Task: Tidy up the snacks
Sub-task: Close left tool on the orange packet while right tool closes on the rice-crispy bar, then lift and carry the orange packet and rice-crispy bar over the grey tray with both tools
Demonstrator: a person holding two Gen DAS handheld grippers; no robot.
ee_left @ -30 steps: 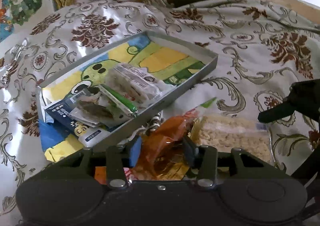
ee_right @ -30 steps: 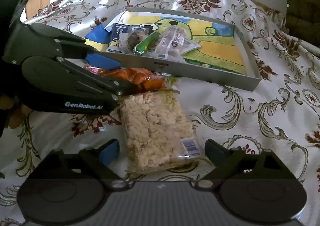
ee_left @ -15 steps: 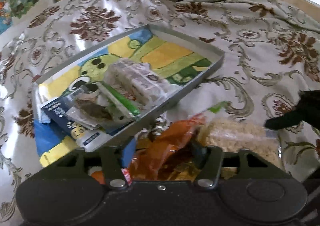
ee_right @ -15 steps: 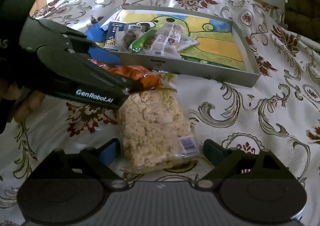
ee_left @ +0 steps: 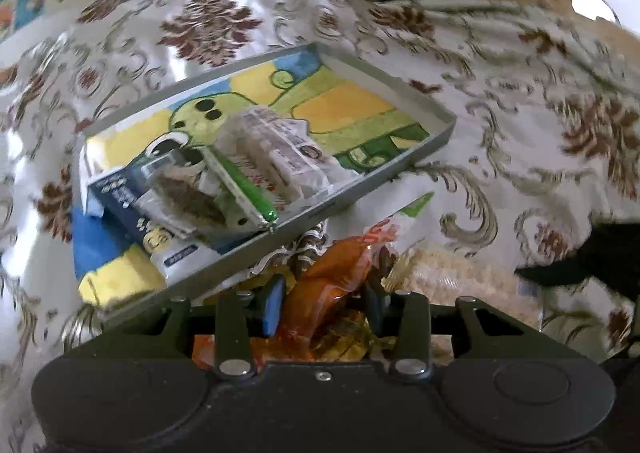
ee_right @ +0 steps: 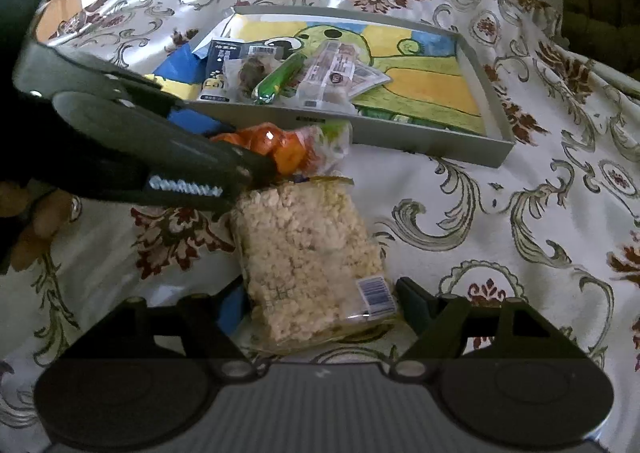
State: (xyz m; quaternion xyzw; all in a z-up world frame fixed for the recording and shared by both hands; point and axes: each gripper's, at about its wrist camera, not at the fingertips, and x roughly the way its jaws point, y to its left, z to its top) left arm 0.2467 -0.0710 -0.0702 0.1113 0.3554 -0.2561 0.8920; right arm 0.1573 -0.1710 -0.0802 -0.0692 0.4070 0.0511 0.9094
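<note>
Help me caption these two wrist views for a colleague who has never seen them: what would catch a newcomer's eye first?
The grey tray with its cartoon-painted bottom stands out mid-table, a heap of small snack packets in its left end. In front of it, the left gripper is clamped on a crinkled orange snack bag. Nearest the right wrist camera, the right gripper is closing around a clear pack of puffed rice cake lying on the floral tablecloth.

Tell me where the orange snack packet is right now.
The orange snack packet lies on the tablecloth just outside the tray's near wall, touching the rice-crisp bag; the left gripper has closed on it.
</note>
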